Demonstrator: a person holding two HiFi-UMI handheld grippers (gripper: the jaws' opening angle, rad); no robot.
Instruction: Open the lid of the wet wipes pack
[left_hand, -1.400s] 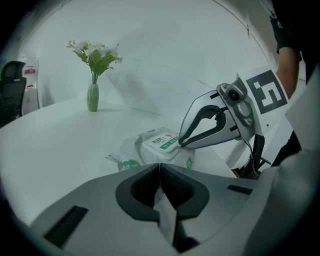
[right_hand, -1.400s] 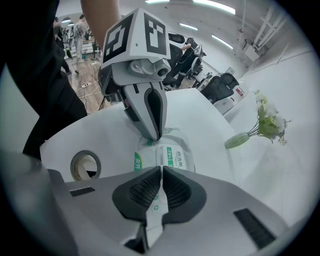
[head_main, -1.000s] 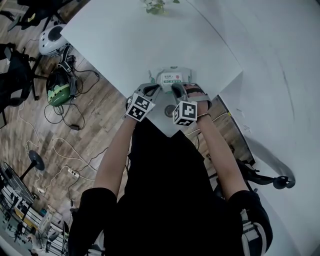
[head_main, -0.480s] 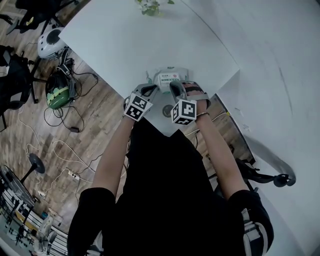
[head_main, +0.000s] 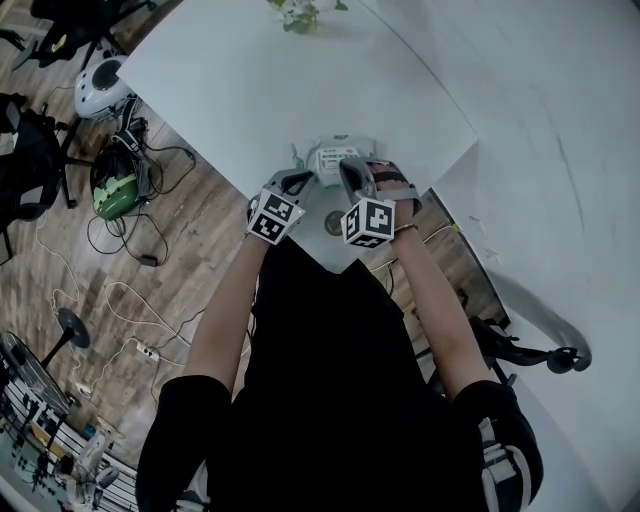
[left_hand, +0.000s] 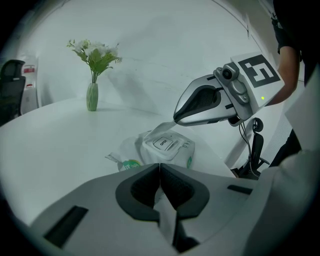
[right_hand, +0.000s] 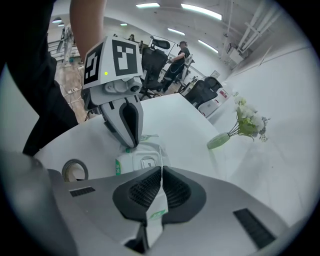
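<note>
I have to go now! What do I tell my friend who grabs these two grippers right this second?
Left gripper: shut, pinching one end flap of the wet wipes pack.
Right gripper: shut, pinching the opposite end flap.
The pack lies on the white table, near the person's edge, between both grippers.
Done: pack gripped at both ends.
Left to do: the lid is closed. Probably one gripper lets go and flips it up while the other holds the pack.
</note>
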